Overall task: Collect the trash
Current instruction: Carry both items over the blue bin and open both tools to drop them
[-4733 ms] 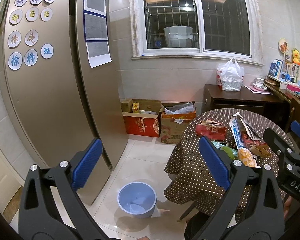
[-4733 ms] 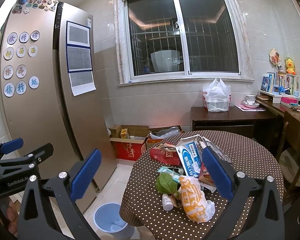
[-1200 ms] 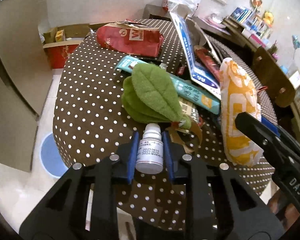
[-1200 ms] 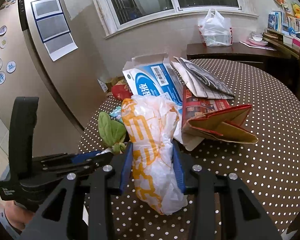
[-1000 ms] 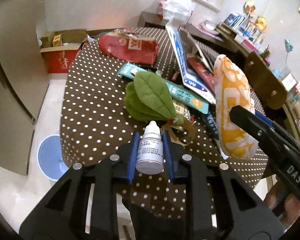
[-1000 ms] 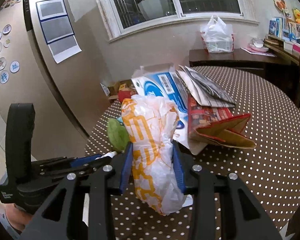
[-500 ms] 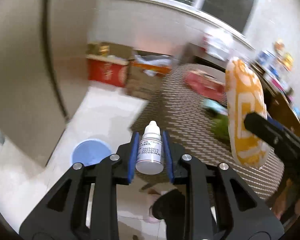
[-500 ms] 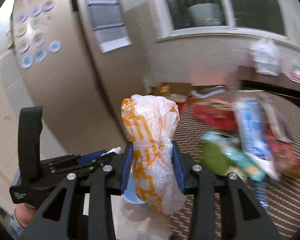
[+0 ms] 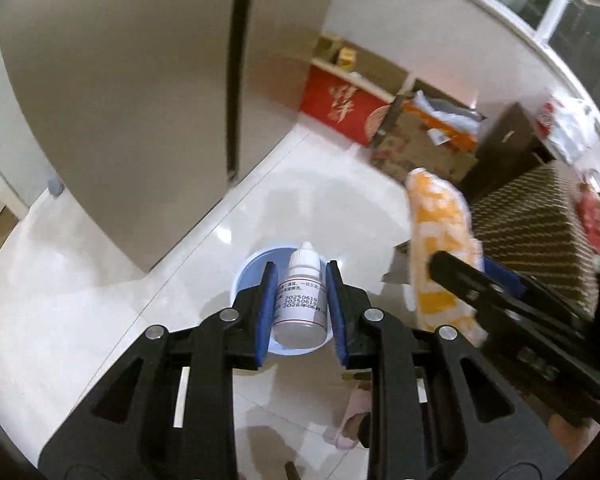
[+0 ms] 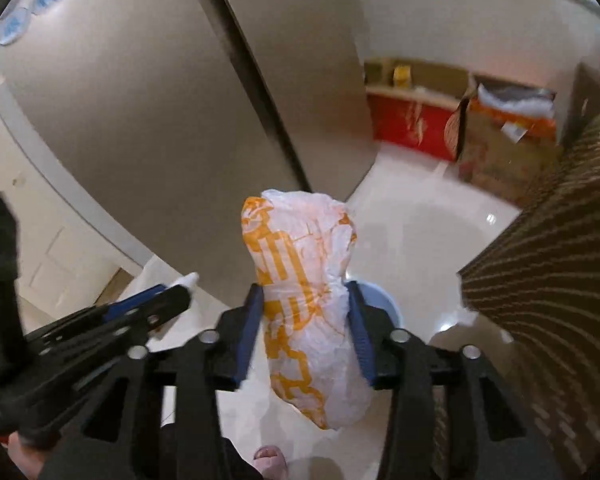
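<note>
Left gripper point(image 9: 300, 304) clamped on a small white plastic dropper bottle point(image 9: 301, 294), upright between its blue pads, directly above the round light-blue plastic bin point(image 9: 246, 280) on the white tiled floor. Right gripper point(image 10: 306, 336) pinches a crumpled white-and-orange plastic bag point(image 10: 306, 312) at mid-length, bin rim point(image 10: 382, 300) just behind. Brown dotted tablecloth point(image 10: 548, 264) at right.

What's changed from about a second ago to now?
Both tools swung off the table toward the floor: the left tool now holds the bottle over the blue bin, and the right tool carries the orange bag beside it. Both grips stayed shut; nothing dropped yet.
</note>
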The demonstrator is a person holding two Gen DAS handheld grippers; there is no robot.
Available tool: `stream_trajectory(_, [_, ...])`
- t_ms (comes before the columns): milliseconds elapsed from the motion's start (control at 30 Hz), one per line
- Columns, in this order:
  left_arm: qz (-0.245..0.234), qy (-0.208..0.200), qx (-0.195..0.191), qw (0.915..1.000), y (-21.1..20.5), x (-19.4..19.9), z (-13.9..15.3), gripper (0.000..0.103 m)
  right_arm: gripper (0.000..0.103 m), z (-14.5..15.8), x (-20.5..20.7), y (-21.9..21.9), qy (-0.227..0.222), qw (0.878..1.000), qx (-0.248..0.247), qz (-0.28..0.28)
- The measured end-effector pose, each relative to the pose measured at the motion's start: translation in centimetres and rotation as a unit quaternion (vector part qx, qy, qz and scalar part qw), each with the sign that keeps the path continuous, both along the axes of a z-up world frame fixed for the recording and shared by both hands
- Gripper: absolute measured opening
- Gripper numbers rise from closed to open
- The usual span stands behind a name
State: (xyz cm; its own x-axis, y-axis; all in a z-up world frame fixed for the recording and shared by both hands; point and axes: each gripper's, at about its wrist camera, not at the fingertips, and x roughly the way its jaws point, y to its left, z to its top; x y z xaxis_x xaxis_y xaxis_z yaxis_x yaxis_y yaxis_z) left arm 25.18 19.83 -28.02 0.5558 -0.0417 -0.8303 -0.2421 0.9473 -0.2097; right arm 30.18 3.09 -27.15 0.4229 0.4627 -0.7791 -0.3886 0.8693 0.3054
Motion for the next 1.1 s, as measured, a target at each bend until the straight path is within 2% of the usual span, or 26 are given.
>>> stream_trajectory(33, [0.003, 0.004, -0.001, 1.0000, 0.5, 0.3, -0.5, 0.025, 0.053, -0.6, 0.5, 0.4, 0.002, 1.000, -0.009, -0.001])
stream_trajectory(133, [0.008, 0.019, -0.007, 0.9998, 1.6, 1.8, -2.2, 0.025, 0.059, -2.2, 2.0, 1.2, 0.014, 1.000, -0.023, 0.002])
stream_trajectory(300, [-0.001, 0.034, -0.016, 0.9993, 0.8, 3.3, -3.8, 0.025, 0.060, -2.8, 0.9, 1.8, 0.001, 0.999, -0.040, -0.009])
stream_trajectory(600, [-0.034, 0.057, -0.023, 0.9975, -1.8, 5.2, -5.6, 0.025, 0.066, -1.4, -0.5, -0.6, -0.050, 0.996, -0.063, -0.048])
stream_trajectory(933, [-0.047, 0.058, -0.034, 0.9966, -2.8, 6.2, -4.7, 0.026, 0.068, 0.7, -1.6, -3.1, -0.069, 0.993, -0.052, -0.079])
stream_trajectory(967, [-0.049, 0.058, -0.033, 0.9966, -3.1, 6.2, -4.6, 0.029, 0.068, 1.2, -1.8, -3.5, -0.072, 0.993, -0.051, -0.084])
stream_trajectory(1000, [-0.051, 0.056, -0.032, 0.9966, -3.4, 6.1, -4.3, 0.044, 0.068, 1.4, -1.7, -3.8, -0.075, 0.992, -0.050, -0.087])
stream_trajectory(1033, [-0.049, 0.052, -0.028, 0.9971, -3.6, 5.9, -3.9, 0.053, 0.068, 1.8, -1.9, -4.1, -0.078, 0.992, -0.049, -0.090])
stream_trajectory(1100, [-0.051, 0.041, -0.022, 0.9976, -4.2, 5.5, -2.9, 0.056, 0.068, 2.6, -2.4, -4.6, -0.084, 0.991, -0.049, -0.094])
